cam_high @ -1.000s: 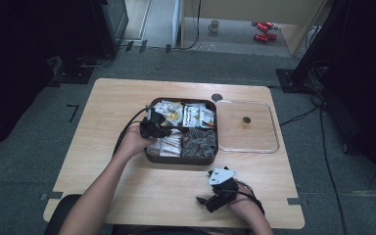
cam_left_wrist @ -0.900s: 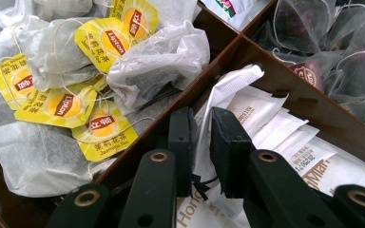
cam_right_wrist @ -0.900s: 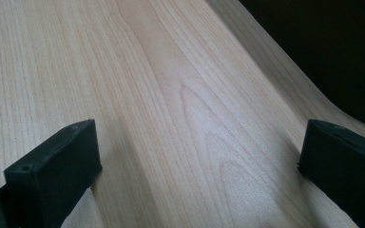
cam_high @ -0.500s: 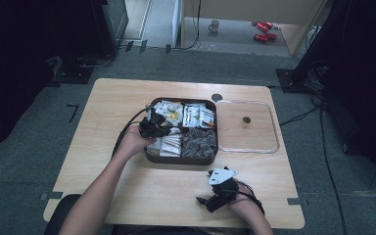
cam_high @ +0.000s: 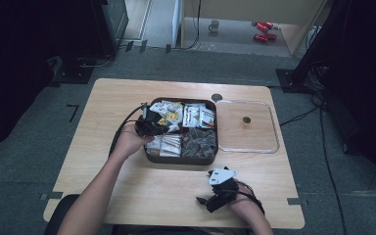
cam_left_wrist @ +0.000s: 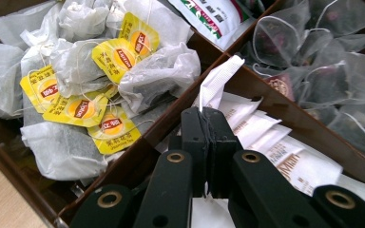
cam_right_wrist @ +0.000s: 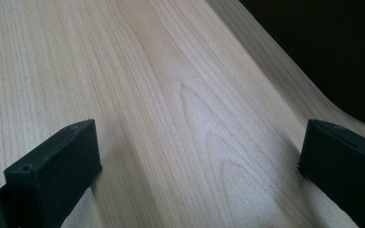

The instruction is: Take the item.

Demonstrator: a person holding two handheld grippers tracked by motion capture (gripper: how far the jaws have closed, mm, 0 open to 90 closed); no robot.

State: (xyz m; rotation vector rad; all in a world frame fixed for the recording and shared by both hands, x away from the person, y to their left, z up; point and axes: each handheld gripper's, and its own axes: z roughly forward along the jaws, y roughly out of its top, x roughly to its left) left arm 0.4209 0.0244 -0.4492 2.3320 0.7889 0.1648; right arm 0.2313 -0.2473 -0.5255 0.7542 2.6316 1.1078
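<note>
The left gripper view shows the left tongs [cam_left_wrist: 204,114] pinched on a white sachet [cam_left_wrist: 217,84] above the brown box's [cam_high: 149,157] divider. From the high view, the right tongs [cam_high: 206,203] rest wide apart on the tabletop [cam_high: 103,112], wrist low near its front edge.

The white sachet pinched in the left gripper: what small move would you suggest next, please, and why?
Probably lift it straight up: the left gripper is shut on the white sachet, whose body seems still down in the box compartment among the others.
</note>
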